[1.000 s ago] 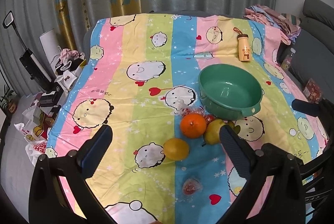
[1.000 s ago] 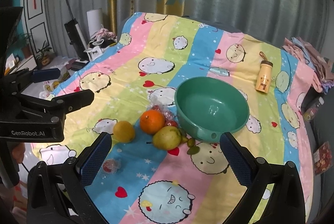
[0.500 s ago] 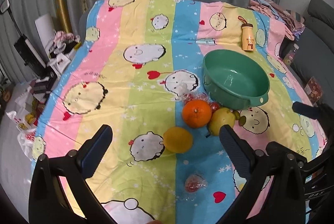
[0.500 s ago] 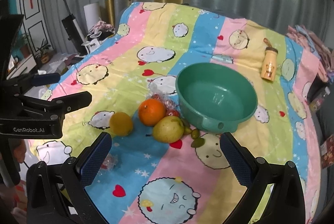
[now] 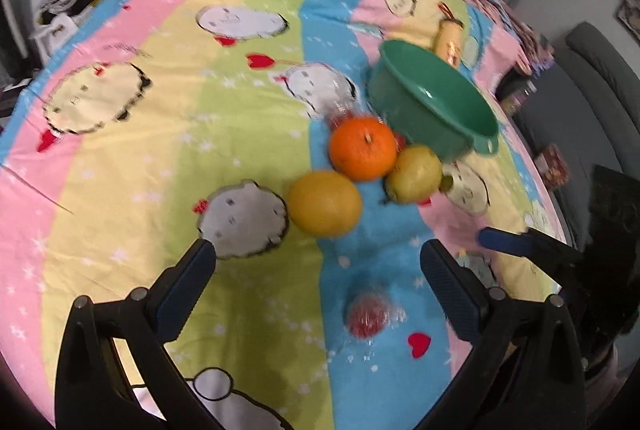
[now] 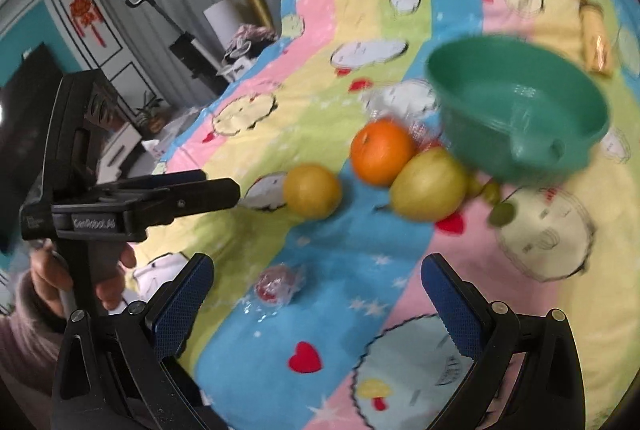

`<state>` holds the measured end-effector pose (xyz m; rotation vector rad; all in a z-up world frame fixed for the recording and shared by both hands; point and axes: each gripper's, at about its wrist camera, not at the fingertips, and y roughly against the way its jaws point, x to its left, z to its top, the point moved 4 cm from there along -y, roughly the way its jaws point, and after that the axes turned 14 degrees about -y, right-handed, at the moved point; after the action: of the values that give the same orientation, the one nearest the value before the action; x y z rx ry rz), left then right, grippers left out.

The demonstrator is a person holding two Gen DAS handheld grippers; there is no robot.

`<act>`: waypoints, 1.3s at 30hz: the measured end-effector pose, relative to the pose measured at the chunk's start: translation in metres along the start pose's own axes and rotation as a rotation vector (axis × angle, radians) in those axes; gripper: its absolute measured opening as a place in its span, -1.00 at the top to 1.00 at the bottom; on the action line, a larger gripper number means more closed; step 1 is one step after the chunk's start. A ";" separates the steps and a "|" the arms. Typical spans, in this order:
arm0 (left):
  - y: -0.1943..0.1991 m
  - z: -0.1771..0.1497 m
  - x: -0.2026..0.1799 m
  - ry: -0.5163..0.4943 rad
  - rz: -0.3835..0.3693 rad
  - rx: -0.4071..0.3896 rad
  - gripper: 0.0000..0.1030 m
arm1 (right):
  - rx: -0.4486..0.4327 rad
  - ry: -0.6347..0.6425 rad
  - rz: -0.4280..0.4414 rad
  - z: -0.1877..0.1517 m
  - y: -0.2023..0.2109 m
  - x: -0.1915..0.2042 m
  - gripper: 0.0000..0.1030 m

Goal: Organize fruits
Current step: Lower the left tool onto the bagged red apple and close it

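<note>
An orange (image 5: 363,147) (image 6: 382,152), a yellow lemon-like fruit (image 5: 325,204) (image 6: 312,191) and a yellow-green pear (image 5: 416,173) (image 6: 428,185) lie together on the striped cartoon cloth (image 5: 160,133), just in front of an empty green bowl (image 5: 434,105) (image 6: 520,109). A small red fruit in clear wrap (image 5: 368,316) (image 6: 276,284) lies nearer. My left gripper (image 5: 318,276) is open, just short of the yellow fruit. My right gripper (image 6: 318,290) is open over the cloth, short of the pear. Small green fruits (image 6: 500,213) lie beside the pear.
A yellow bottle (image 5: 450,39) (image 6: 596,43) lies behind the bowl. More wrapped red fruit (image 6: 420,133) sits between orange and bowl. The left tool and the hand holding it (image 6: 108,189) show at the right view's left. A grey sofa (image 5: 592,69) borders the table on the right.
Both grippers have moved forward and down toward the fruit, which now looks larger and closer. Both views have tilted and blurred. Nothing was grasped.
</note>
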<state>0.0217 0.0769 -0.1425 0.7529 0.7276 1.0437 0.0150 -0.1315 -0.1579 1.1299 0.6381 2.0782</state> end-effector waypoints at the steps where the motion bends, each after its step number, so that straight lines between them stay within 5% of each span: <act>1: 0.000 -0.005 -0.002 -0.017 -0.004 0.010 -0.98 | 0.020 0.009 0.021 -0.005 -0.004 0.001 -1.00; 7: -0.010 -0.029 -0.020 -0.084 -0.159 -0.019 -0.79 | 0.073 0.181 0.008 -0.039 -0.026 0.018 -0.94; 11: -0.023 -0.031 -0.033 -0.113 -0.197 -0.035 -0.58 | 0.061 0.209 0.005 -0.042 -0.031 0.018 -0.88; 18: -0.043 -0.029 -0.042 -0.169 -0.153 -0.023 -0.39 | 0.023 0.237 -0.077 -0.035 -0.011 -0.011 -0.88; 22: -0.053 -0.031 -0.047 -0.197 -0.155 0.000 0.02 | 0.040 0.216 -0.052 -0.035 -0.014 -0.015 -0.69; 31: -0.051 -0.029 -0.041 -0.188 -0.148 -0.018 0.08 | 0.060 0.283 -0.024 -0.040 -0.029 -0.004 -0.55; 39: -0.054 -0.031 -0.039 -0.183 -0.138 -0.031 0.41 | -0.049 0.113 -0.046 -0.003 0.005 -0.046 -0.55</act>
<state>0.0091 0.0300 -0.1972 0.7506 0.5960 0.8475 0.0293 -0.1700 -0.1801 0.9670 0.6569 2.1180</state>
